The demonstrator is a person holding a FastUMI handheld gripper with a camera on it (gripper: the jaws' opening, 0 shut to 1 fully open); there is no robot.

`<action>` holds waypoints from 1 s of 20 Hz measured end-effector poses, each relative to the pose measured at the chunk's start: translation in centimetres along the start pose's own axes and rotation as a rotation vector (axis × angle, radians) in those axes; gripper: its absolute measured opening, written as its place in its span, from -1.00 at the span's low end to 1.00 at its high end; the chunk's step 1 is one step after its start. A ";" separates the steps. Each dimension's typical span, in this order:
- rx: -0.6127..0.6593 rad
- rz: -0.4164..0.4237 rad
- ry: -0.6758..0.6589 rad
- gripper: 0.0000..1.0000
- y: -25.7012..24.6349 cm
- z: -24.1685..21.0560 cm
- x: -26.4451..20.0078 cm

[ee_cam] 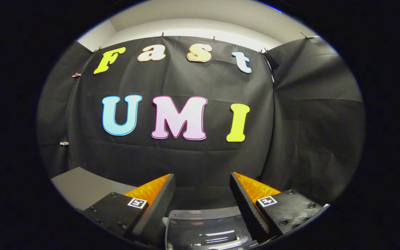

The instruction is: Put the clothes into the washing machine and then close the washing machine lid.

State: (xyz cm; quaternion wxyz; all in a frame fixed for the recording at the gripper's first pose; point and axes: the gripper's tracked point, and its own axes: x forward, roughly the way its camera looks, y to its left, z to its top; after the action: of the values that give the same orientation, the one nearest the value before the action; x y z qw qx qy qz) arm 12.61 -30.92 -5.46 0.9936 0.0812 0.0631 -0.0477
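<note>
My gripper is open, its two fingers spread wide with nothing between them. Below and between the fingers lies the washing machine lid, a glossy dark transparent panel with a pale rim that reflects ceiling lights. It sits close under the fingers, and I cannot tell whether it is raised or down. The gripper points toward the black cloth wall rather than down at the machine.
The black cloth wall stands straight ahead and wraps round to the right. A grey flat surface lies to the left of the left finger, at the foot of the wall.
</note>
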 end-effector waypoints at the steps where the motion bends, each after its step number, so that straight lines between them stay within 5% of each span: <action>1: 0.008 0.006 -0.006 0.98 1.7 0.6 -0.5; 10: 0.044 0.074 -0.025 0.97 17.7 2.4 -7.2; 20: 0.036 0.130 0.012 0.96 26.6 0.3 -11.8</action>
State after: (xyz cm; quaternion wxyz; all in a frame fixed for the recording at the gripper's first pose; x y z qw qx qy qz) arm 3.75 -3.82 0.57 0.9925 0.1032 0.0630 0.0162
